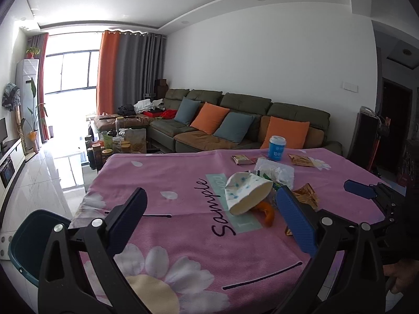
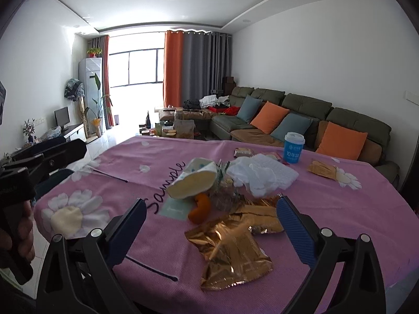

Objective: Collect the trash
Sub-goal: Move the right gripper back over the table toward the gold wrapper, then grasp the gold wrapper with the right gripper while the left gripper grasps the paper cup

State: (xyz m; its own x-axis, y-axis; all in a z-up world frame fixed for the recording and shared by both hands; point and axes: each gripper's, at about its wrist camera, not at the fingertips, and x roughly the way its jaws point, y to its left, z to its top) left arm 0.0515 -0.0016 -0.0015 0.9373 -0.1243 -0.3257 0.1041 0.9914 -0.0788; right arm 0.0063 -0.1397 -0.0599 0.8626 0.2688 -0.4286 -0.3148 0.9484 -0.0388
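Trash is shown heaped mid-bench on the pink cloth (image 2: 327, 209): gold foil wrappers (image 2: 233, 248), a tipped paper cup (image 2: 193, 183), orange peel (image 2: 200, 208), crumpled white tissue (image 2: 262, 175), and an upright blue cup (image 2: 293, 147) farther back. The right claw (image 2: 209, 225) is held fully spread above the foil, nothing pinched; the left claw (image 1: 209, 219) is likewise spread and empty beside the paper cup. A teal bin (image 1: 28, 238) is seen off the bench's left edge. Slippery foil may be squeezed out of a closing claw, the cloth may be snagged and dragged, and the light cup may be knocked rolling.
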